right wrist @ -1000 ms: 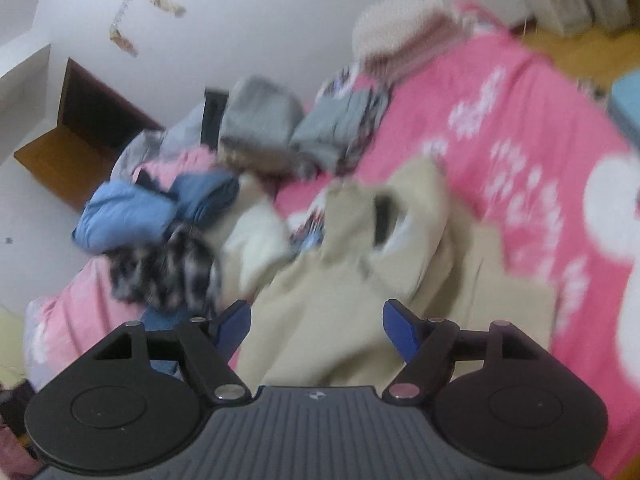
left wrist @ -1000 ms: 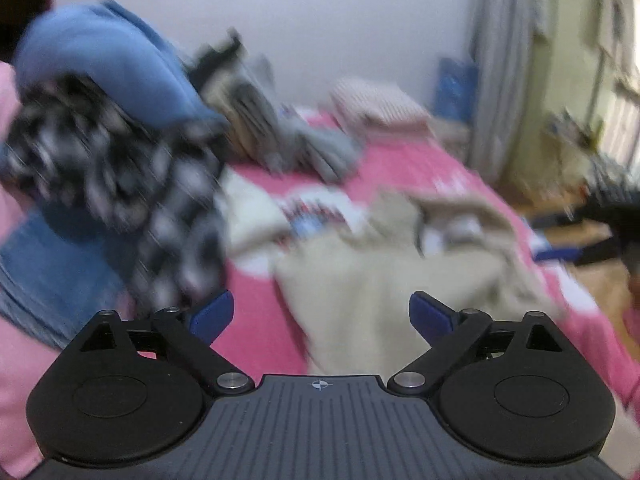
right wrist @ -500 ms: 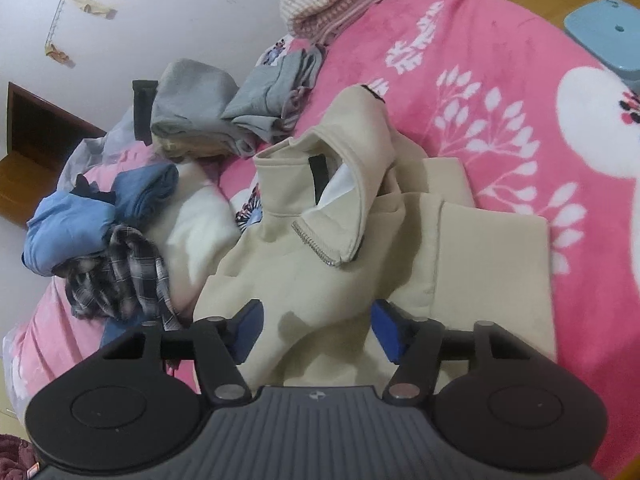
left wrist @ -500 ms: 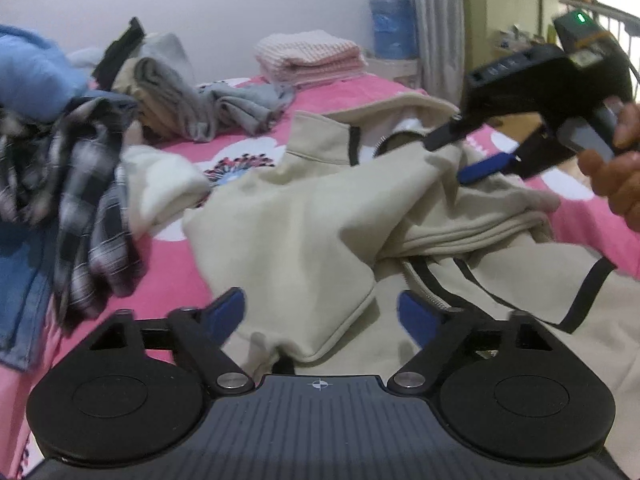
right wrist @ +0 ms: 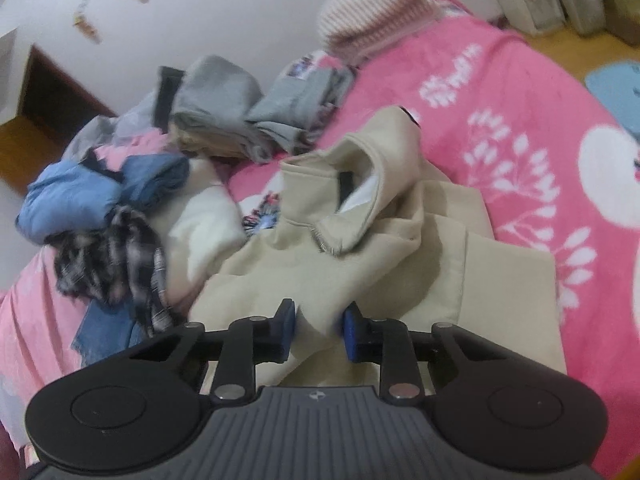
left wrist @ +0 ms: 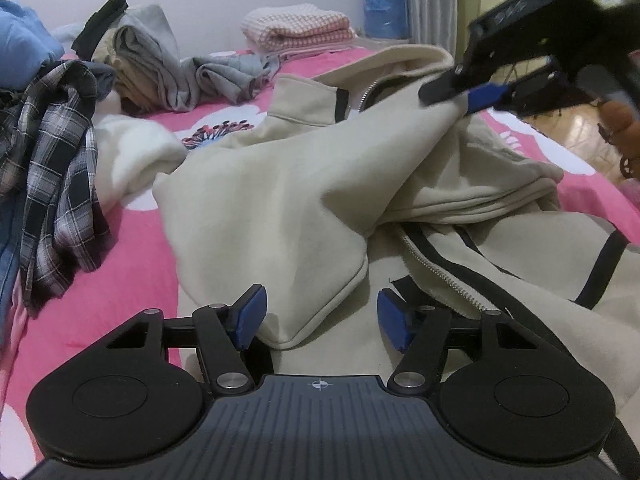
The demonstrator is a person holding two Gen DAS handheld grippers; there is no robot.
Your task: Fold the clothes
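Observation:
A beige zip-up jacket [left wrist: 288, 200] with black trim lies crumpled on the pink bedspread [left wrist: 132, 248]. My left gripper [left wrist: 322, 320] is open and low over the bed, and a folded corner of the jacket lies between its blue pads [left wrist: 250, 316]. In the right wrist view, my right gripper [right wrist: 319, 330] is shut on a fold of the jacket [right wrist: 360, 248]. The left wrist view shows that right gripper [left wrist: 464, 92] at upper right, held by a hand [left wrist: 624, 136], pinching the fabric up near the collar.
A plaid shirt [left wrist: 60, 152] and blue garments [right wrist: 80, 196] are heaped at the left, beside a white fleece [left wrist: 136, 148]. Folded grey clothes [left wrist: 160, 64] and a pink checked stack [left wrist: 296, 28] sit at the back. Wooden floor [left wrist: 580, 128] lies beyond the bed's right edge.
My right gripper's fingers have closed on a fold of the jacket and drawn it upward. My left gripper has moved in closer, so the jacket corner now lies between its fingers.

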